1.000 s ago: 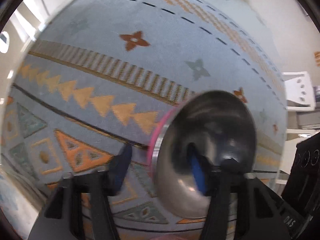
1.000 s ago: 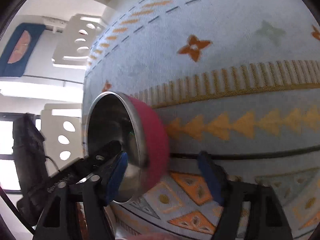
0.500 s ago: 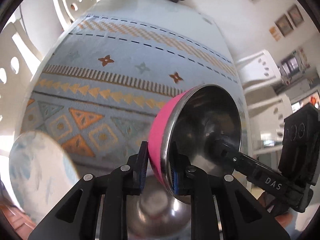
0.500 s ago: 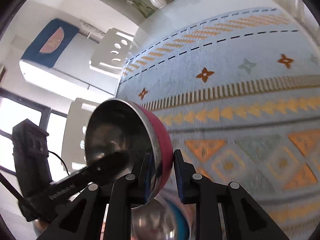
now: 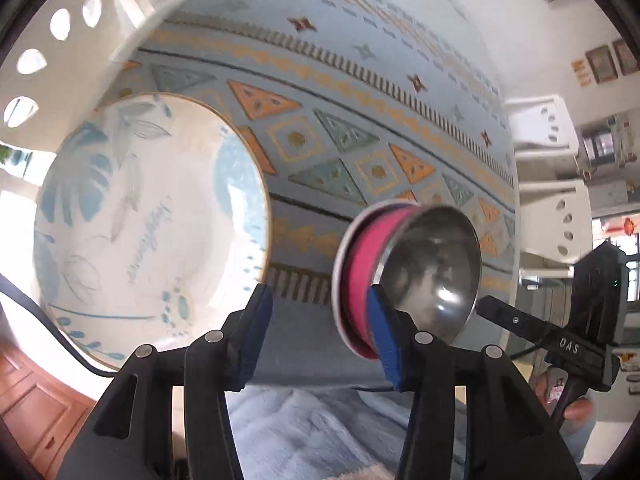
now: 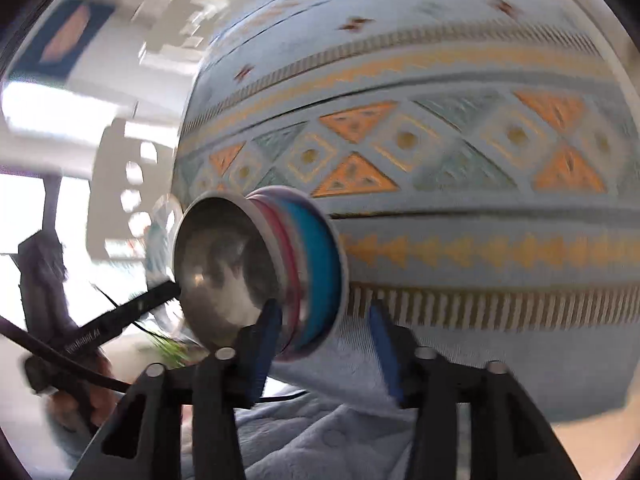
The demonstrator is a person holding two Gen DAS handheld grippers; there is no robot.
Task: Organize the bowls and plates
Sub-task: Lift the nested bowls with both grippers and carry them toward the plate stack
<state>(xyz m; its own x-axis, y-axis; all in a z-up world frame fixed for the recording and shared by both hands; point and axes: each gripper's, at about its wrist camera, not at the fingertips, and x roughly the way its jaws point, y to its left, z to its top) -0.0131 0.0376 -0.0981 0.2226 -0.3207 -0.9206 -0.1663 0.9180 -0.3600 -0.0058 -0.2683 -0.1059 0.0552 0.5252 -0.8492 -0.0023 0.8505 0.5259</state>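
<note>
Nested steel bowls [image 5: 420, 272] on a patterned blue tablecloth-covered bench [image 5: 360, 128], white chairs [image 5: 548, 128] around.
Left hand-held gripper [image 5: 316, 336] and right hand-held gripper [image 6: 326, 344] opening, released; "DAS" legible.

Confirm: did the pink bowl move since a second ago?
Yes. The pink bowl went from mid-tablecloth to the table's near edge, now nested in the blue bowl.

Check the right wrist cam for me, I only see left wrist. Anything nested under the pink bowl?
Observer: Yes. A blue bowl is the outermost of the stack, and the pink bowl is nested in it.
Operator: Are the right tongs gripping the stack?
Observer: No. The right tongs are opening. One pad is just inside the pink bowl's steel rim, and the other stands clear of the blue bowl with a gap showing.
</note>
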